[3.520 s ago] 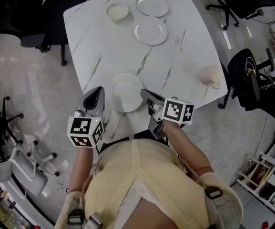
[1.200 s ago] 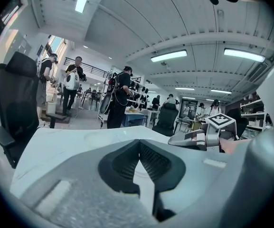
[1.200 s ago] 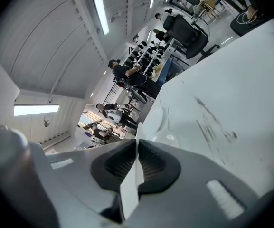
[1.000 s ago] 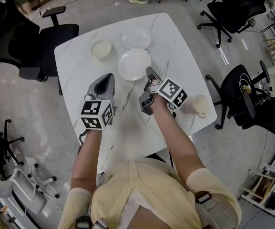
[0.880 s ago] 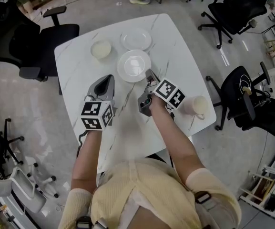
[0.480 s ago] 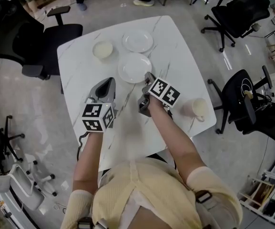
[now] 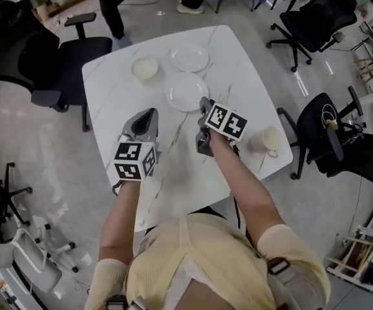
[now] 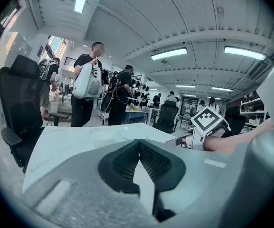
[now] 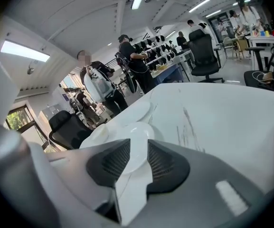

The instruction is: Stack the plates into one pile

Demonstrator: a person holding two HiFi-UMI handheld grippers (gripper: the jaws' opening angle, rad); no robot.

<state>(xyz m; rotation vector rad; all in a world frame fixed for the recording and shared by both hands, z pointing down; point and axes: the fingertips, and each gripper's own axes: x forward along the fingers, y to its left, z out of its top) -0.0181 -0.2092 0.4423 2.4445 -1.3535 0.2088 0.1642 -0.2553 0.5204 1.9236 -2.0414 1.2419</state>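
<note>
A white, grey-veined marble square table is filling the head view, with black office chairs standing around it. The left gripper is hovering over the table's near left part, well apart from the crockery. Its own view is showing its jaws meeting at the tips with nothing between them. The right gripper is sitting at the near right rim of a white round ceramic plate. Only the right gripper view is showing its jaws standing apart, having just been opening, with the plate's rim in the gap and the pads off it. A second white round plate is lying just beyond, with a small cream bowl to its left. A pale pink mug is sitting near the table's right edge, showing in the head view alone.
</note>
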